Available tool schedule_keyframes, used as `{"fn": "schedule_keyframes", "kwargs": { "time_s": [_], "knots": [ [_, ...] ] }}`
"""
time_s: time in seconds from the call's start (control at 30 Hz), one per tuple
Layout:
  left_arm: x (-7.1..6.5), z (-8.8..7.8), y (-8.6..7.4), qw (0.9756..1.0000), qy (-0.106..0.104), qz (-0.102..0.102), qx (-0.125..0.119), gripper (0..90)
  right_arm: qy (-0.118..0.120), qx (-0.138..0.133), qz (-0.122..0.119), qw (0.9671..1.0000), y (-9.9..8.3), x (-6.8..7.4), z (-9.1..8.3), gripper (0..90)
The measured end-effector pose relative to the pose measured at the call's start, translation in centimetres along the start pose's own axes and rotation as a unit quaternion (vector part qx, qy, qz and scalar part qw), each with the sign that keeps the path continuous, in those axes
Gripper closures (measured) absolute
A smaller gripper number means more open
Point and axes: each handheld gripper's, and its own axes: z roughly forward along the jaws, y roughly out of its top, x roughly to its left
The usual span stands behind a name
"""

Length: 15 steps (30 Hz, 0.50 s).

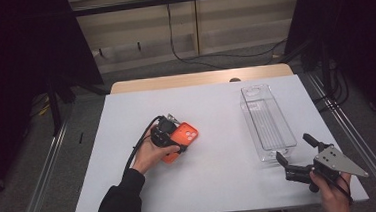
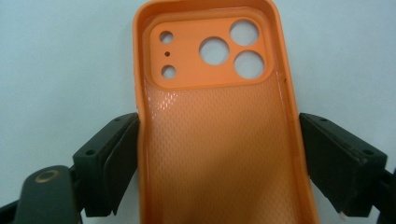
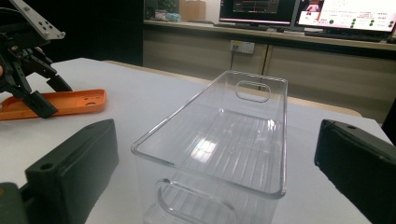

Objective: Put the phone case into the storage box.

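- My left gripper (image 2: 219, 154) is clamping the orange phone case (image 2: 217, 140), lying hollow side up, 5 holes showing.
- My right gripper (image 3: 217, 177) is gaping wide before the clear bin (image 3: 224, 140).

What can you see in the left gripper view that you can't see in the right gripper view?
The left gripper view looks straight into the orange phone case: its round camera holes and dimpled inside, with a black jaw against each long edge. The right gripper view shows the clear plastic bin between its own wide-open jaws, plus monitors behind. Both show the orange case lying on the white table.
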Motion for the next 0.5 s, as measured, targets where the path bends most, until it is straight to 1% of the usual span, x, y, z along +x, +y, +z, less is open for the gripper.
{"fn": "schedule_keyframes", "kwargs": {
  "time_s": [0.03,0.07,0.1,0.17,0.2,0.3,0.5],
  "knots": [
    [-0.1,0.0,-0.1,1.0000,0.001,-0.004,-0.005,15.7,0.000,0.000,0.000,1.0000,0.0,0.0,0.0,0.0],
    [-0.2,0.0,-0.1,0.9999,0.007,-0.001,-0.009,15.6,0.000,-0.001,-0.001,1.0000,0.0,0.0,-0.1,0.0],
    [-0.4,-0.1,-0.2,0.9996,0.020,-0.003,-0.019,15.6,0.000,-0.001,-0.001,1.0000,0.0,0.0,-0.1,0.0],
    [-0.4,-0.2,-0.2,0.9997,0.015,0.001,-0.022,15.6,0.000,-0.001,0.000,1.0000,0.0,0.0,-0.1,0.0],
    [-0.4,-0.2,-0.2,0.9995,0.017,0.003,-0.025,15.6,-0.001,-0.002,-0.001,1.0000,0.0,0.0,-0.1,0.0],
    [-0.3,-0.4,-0.3,0.9993,0.016,-0.003,-0.033,15.6,-0.002,-0.002,0.000,1.0000,0.0,0.0,-0.1,0.0],
    [-0.1,-1.1,-0.6,0.9983,0.026,-0.008,-0.052,15.5,-0.001,-0.001,-0.001,1.0000,0.0,0.0,-0.1,0.0]
  ]
}}
